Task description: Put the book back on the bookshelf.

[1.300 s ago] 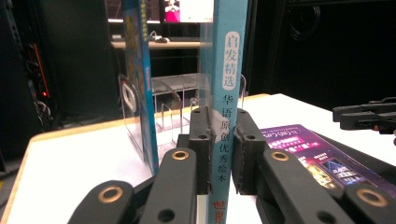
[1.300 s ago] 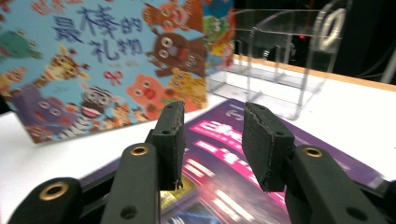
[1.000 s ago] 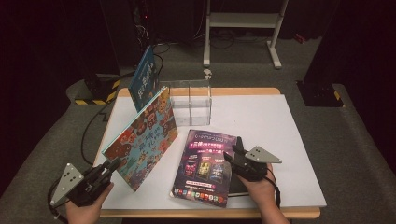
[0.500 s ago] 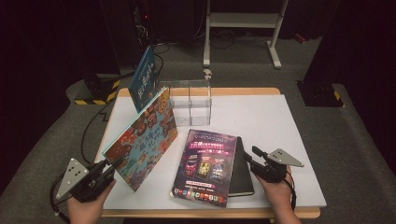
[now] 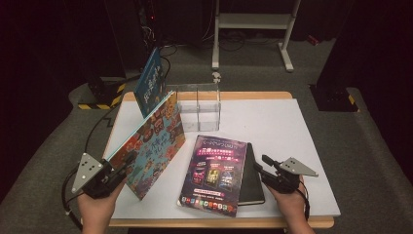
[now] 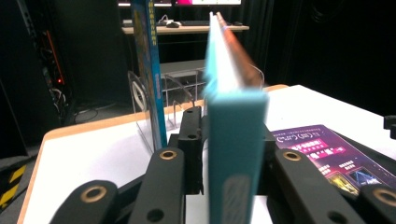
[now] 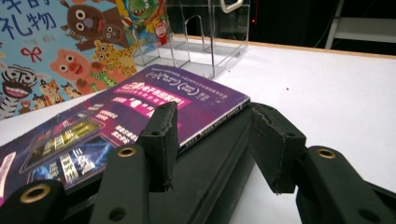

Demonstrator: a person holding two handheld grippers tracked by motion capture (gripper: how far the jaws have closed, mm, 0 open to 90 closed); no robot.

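At the left edge of the desk (image 5: 292, 122), the left hand-held gripper (image 5: 127, 163) grasps the picture book (image 5: 151, 146) by its near lower corner and holds it tilted up on edge, cover facing right; its jaws have just been opening a little, yet in the left gripper view the book's teal edge (image 6: 236, 140) sits between them with the pads (image 6: 191, 140) close against both sides. Behind it a blue book (image 5: 150, 83) stands upright at the left end of the clear rack (image 5: 199, 107). Nearer the middle a purple magazine (image 5: 214, 175) lies flat, partly over a black notebook (image 5: 251, 175) whose right side shows beside it. On the right, the right hand-held gripper (image 5: 258, 163) is released: in the right gripper view its jaws stand apart over the notebook (image 7: 219, 158), just at the magazine's corner (image 7: 233, 100), gripping nothing.
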